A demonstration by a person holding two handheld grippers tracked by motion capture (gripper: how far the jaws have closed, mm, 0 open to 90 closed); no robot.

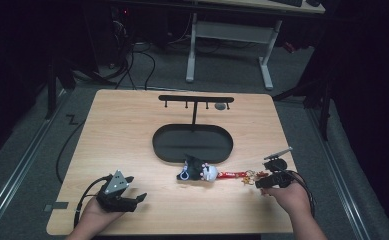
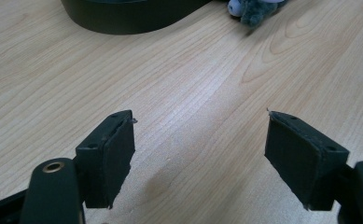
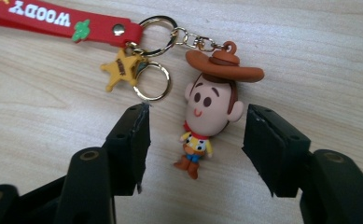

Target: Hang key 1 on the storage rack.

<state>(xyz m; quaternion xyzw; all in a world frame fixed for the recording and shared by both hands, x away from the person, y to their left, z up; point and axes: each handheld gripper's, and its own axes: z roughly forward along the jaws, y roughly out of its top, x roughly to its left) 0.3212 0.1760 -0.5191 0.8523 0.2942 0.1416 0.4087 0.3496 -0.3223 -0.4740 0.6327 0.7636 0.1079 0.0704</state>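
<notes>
We see a pale wood-grain desk (image 1: 132, 130), smooth and matte. On its far half stands a black metal stand: a shallow oval tray (image 1: 192, 144) as base, with a thin post rising to a crossbar with small pegs (image 1: 196, 99) hanging from it.

Just in front of the tray lies a keychain bundle, its long axis running roughly left to right across the desk. At its left end is a fuzzy dark plush toy (image 1: 197, 170), soft and rounded, with a light patch. From it a flat red rubbery strap (image 3: 62, 23), printed with white lettering, leads right to metal split rings (image 3: 153, 81), a small yellow star badge (image 3: 119, 69), and a short chain ending in a glossy moulded cowboy figure (image 3: 209, 109) with a brown hat.

The right claw (image 3: 195, 140) sits at the bundle's right end, much nearer it than the left. In the right gripper view its jaws stand fairly wide on either side of the cowboy figure, which lies between them with gaps both sides, nothing held. We judge that closing here would pinch the figure across its head.

The left claw (image 2: 200, 154) rests well apart from the bundle, near the desk's front left, jaws wide with bare wood between them; the plush lies ahead and to its right.
</notes>
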